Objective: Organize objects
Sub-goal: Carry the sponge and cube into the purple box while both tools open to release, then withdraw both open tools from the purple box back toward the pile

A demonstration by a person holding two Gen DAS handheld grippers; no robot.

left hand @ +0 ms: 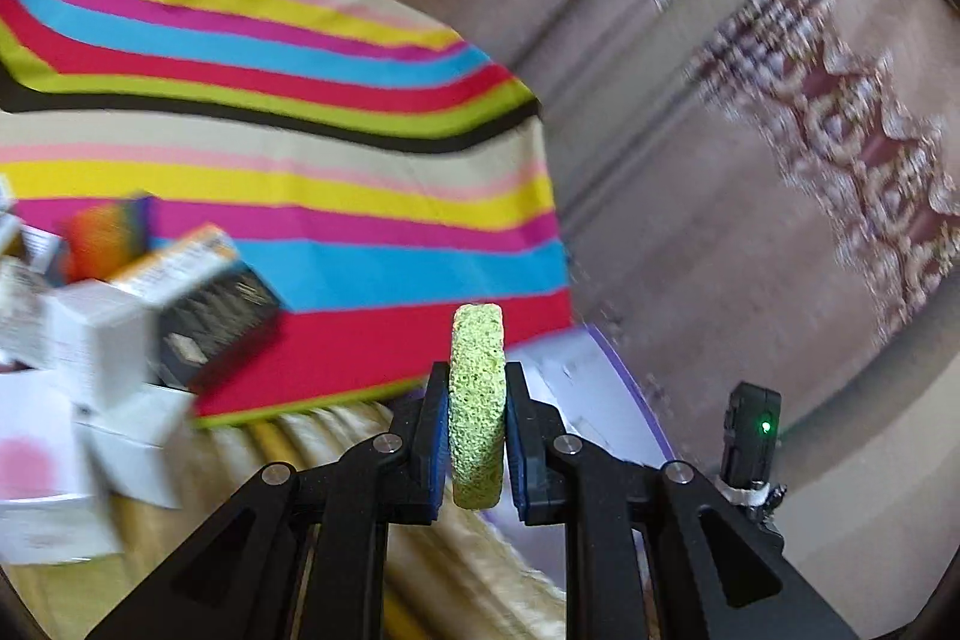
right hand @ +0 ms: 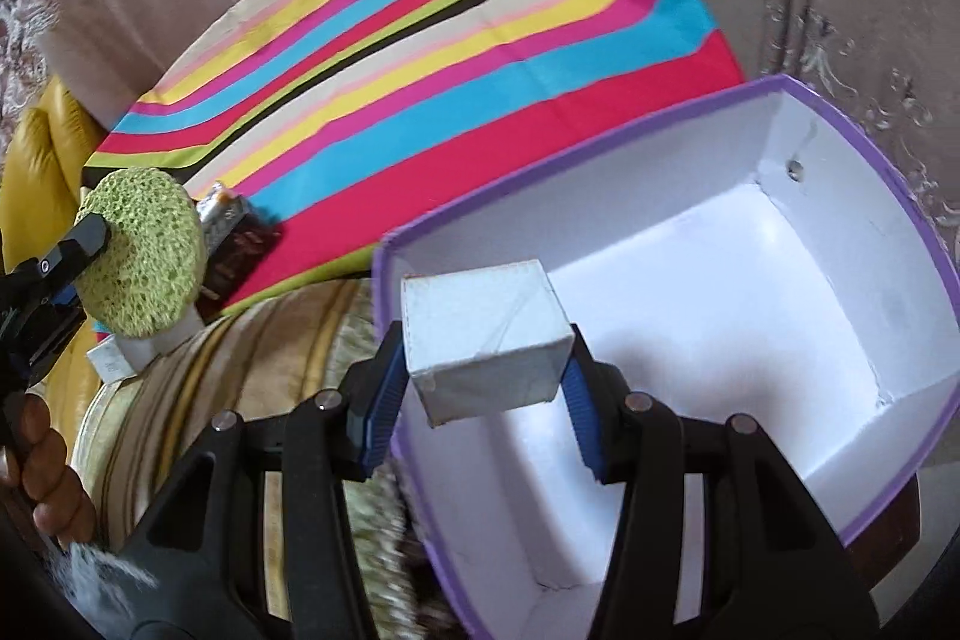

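My left gripper is shut on a round green sponge, held on edge above the striped cloth. The sponge and the left gripper also show at the left of the right wrist view. My right gripper is shut on a small white box and holds it over the near left corner of an open purple-rimmed white bin. The bin's inside looks bare.
A heap of small boxes, white, black and orange, lies at the left on the cloth. The bin's edge shows right of the sponge. A dark box lies behind the sponge. Patterned carpet surrounds the cloth.
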